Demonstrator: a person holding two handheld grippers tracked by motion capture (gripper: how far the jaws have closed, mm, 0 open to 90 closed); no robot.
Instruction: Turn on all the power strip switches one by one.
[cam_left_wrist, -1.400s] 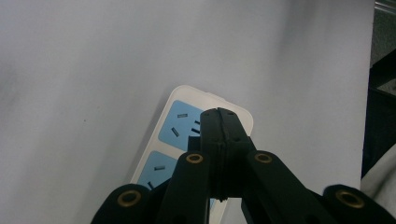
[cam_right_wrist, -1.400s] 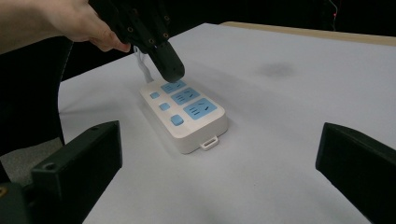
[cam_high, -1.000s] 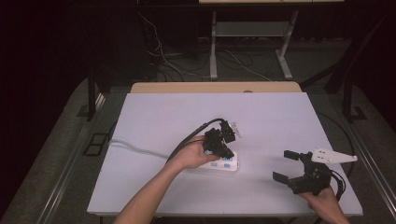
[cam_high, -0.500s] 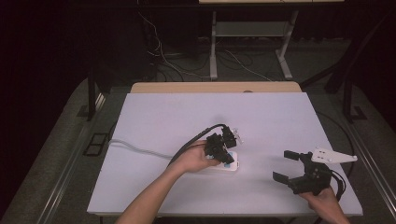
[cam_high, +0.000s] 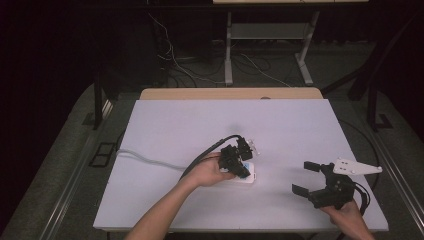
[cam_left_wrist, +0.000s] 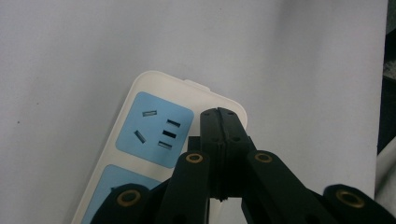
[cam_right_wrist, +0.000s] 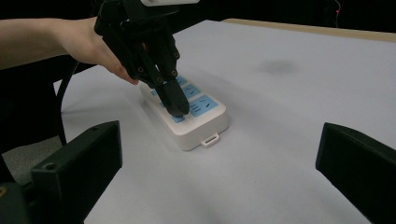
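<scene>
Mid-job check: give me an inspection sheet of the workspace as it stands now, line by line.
Surface: white table top, bare apart from the items below.
Job's things: white power strip with blue socket panels, lying flat.
Clutter: nothing seen.
Grippers: left gripper shut, tips pressing down on the strip; right gripper open, apart from the strip.
Cables: grey cord runs left off the table; black gripper cable.
Surroundings: dark floor, loose wires, a metal stand.
</scene>
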